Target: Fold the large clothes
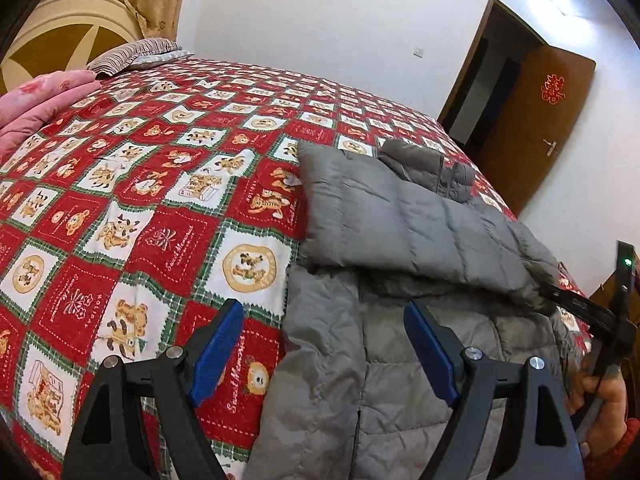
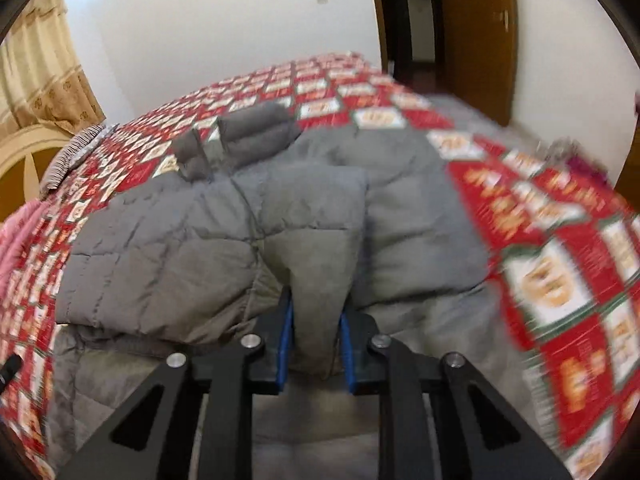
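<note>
A grey quilted puffer jacket (image 1: pixel 400 240) lies on a bed covered with a red and white bear-patterned bedspread (image 1: pixel 140 200). One sleeve is folded across its body. My left gripper (image 1: pixel 324 320) is open and empty, hovering above the jacket's left edge. My right gripper (image 2: pixel 316 320) is shut on the end of a grey sleeve (image 2: pixel 316 240) and holds it over the jacket's body (image 2: pixel 160 248). The jacket's collar (image 2: pixel 248 136) points to the far side. The right gripper's handle and the person's hand (image 1: pixel 600 380) show at the right edge of the left wrist view.
A pink quilt (image 1: pixel 44 100) and a striped pillow (image 1: pixel 132 54) lie by the headboard (image 1: pixel 60 36) at the far left. A brown door (image 1: pixel 532 128) stands open in the white wall beyond the bed. Curtains (image 2: pixel 40 92) hang at the left.
</note>
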`<action>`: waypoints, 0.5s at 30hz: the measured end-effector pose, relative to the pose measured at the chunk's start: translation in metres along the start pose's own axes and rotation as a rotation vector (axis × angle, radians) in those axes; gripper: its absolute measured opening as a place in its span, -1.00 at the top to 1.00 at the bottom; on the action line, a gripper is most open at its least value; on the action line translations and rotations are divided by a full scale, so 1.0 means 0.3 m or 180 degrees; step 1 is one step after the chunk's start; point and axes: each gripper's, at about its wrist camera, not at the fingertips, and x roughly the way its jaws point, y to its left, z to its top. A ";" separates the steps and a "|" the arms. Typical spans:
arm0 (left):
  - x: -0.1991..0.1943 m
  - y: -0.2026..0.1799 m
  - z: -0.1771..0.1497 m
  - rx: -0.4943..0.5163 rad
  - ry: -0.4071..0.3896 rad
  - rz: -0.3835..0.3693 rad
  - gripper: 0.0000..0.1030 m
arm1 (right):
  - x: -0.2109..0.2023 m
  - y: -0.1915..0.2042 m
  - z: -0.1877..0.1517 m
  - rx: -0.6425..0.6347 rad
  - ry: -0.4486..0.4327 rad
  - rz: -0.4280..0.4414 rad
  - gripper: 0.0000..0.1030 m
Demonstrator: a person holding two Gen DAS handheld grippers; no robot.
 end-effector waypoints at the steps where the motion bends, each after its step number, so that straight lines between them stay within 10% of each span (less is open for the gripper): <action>1: 0.007 -0.003 0.009 0.0011 0.0007 0.0000 -0.61 | -0.019 -0.019 0.004 -0.0051 -0.0018 -0.0078 0.56; 15: 0.196 -0.205 0.185 0.0226 -0.0045 0.0533 -0.61 | 0.101 -0.031 -0.073 -0.0124 0.0271 0.0083 0.46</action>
